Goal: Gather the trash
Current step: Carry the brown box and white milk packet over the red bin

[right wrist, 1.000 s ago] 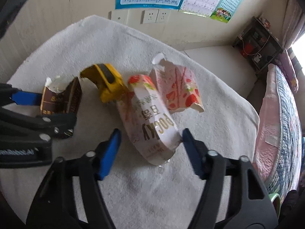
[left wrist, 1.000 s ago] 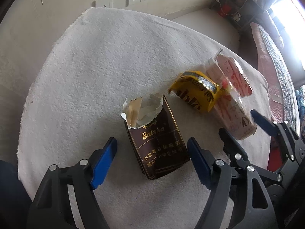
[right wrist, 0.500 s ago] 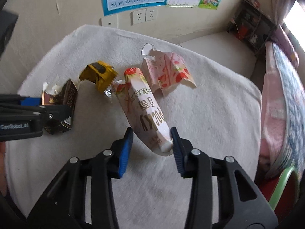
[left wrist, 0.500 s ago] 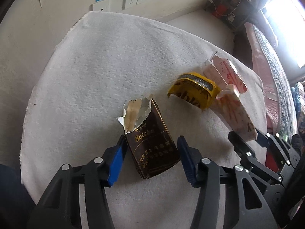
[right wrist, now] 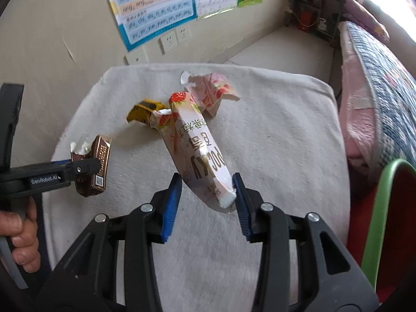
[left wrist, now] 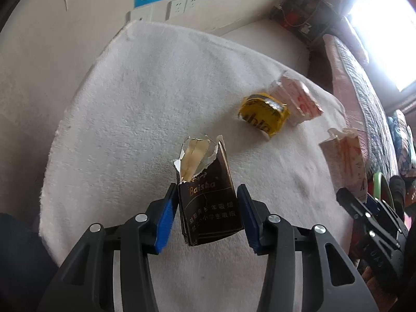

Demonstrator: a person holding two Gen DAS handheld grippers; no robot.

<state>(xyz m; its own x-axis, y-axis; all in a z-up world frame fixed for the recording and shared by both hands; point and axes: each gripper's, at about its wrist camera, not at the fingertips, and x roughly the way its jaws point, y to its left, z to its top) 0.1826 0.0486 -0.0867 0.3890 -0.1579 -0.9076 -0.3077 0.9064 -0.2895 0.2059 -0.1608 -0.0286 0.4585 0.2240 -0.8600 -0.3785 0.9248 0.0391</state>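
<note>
My left gripper (left wrist: 206,217) is shut on a torn dark brown cigarette pack (left wrist: 208,202) and holds it above the white towel-covered table (left wrist: 130,119); the pack also shows in the right wrist view (right wrist: 95,165). My right gripper (right wrist: 206,201) is shut on a pink Pocky box (right wrist: 200,150), lifted off the table; it also shows in the left wrist view (left wrist: 345,161). A crumpled yellow pack (left wrist: 264,115) and a torn pink strawberry carton (left wrist: 299,104) lie on the table beyond.
A wall with posters and sockets (right wrist: 174,39) stands behind the table. A bed with a patterned cover (right wrist: 374,78) runs along the right. A green-rimmed red bin (right wrist: 387,223) stands at the lower right beside the table.
Both grippers closed on their items and lifted them: the left on the brown cigarette pack, the right on the Pocky box. The yellow pack and pink carton stayed on the table.
</note>
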